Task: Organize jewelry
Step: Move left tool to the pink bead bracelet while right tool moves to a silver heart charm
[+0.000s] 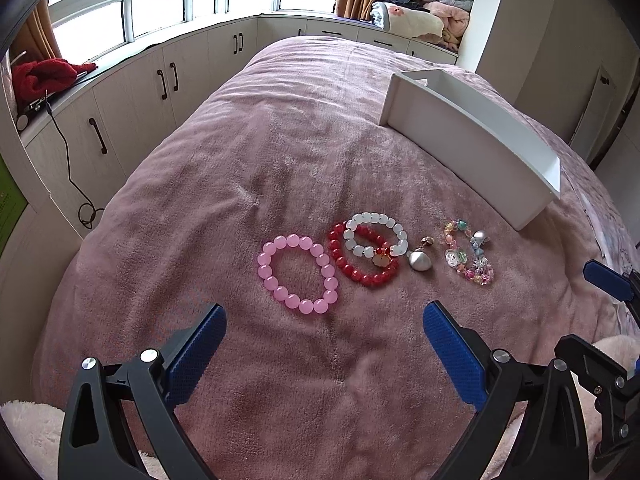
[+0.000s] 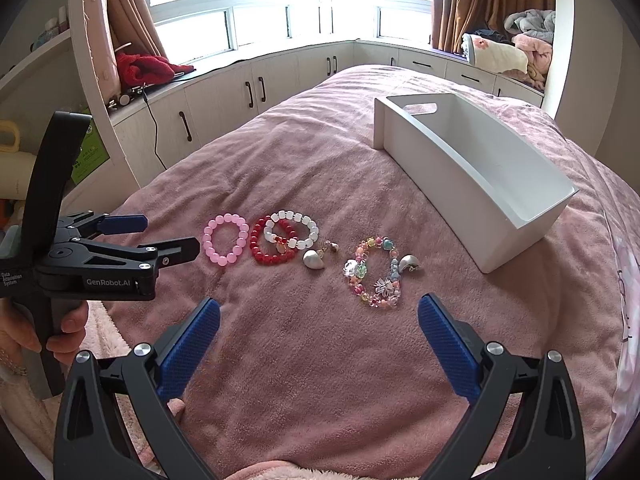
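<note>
On the pink fleece bedspread (image 2: 304, 360): jewellery lies in a row; empty white rectangular plastic bin (image 2: 516, 216) stands beyond it, well apart.
Snag risk: white bead bracelet (image 1: 376, 239) overlaps red bead bracelet (image 1: 362, 258); lifting one may drag the other.
Slip risk: silver shell-shaped earring (image 2: 314, 259) is smooth and rounded.
Left gripper (image 1: 324, 344): spread wide, holding nothing, near pink bead bracelet (image 1: 298, 278).
Right gripper (image 2: 319, 338): spread wide, holding nothing, near multicoloured charm bracelet (image 2: 374, 276).

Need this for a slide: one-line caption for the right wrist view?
Open right gripper above four beaded bracelets on a pink blanket, white bin beyond, left gripper alongside.
</note>
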`<control>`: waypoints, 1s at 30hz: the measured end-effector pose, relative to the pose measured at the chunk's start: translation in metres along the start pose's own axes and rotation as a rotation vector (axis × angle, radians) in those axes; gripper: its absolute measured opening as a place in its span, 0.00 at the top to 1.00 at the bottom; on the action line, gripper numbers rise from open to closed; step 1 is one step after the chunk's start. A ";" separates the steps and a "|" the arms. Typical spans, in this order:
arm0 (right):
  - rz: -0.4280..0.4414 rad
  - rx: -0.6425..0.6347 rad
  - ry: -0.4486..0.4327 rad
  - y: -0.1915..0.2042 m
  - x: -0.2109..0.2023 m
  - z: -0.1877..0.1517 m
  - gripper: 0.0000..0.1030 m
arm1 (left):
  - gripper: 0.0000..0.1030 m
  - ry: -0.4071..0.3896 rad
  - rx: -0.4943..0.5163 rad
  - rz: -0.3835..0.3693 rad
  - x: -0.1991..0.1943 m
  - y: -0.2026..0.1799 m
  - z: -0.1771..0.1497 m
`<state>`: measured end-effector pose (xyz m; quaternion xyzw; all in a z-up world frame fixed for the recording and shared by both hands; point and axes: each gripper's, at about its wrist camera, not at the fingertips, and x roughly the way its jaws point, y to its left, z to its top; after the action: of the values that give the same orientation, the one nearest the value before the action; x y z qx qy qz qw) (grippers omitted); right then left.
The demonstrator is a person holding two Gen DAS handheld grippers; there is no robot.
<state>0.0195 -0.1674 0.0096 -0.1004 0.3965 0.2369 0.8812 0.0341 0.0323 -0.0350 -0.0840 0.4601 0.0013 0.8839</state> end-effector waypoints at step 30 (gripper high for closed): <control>0.176 -0.076 0.250 -0.009 0.151 0.035 0.67 | 0.35 0.168 0.041 0.161 0.102 0.040 0.034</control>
<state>0.1337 -0.1112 -0.0802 -0.1273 0.5010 0.3137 0.7965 0.1173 0.0694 -0.1049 -0.0284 0.5375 0.0557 0.8409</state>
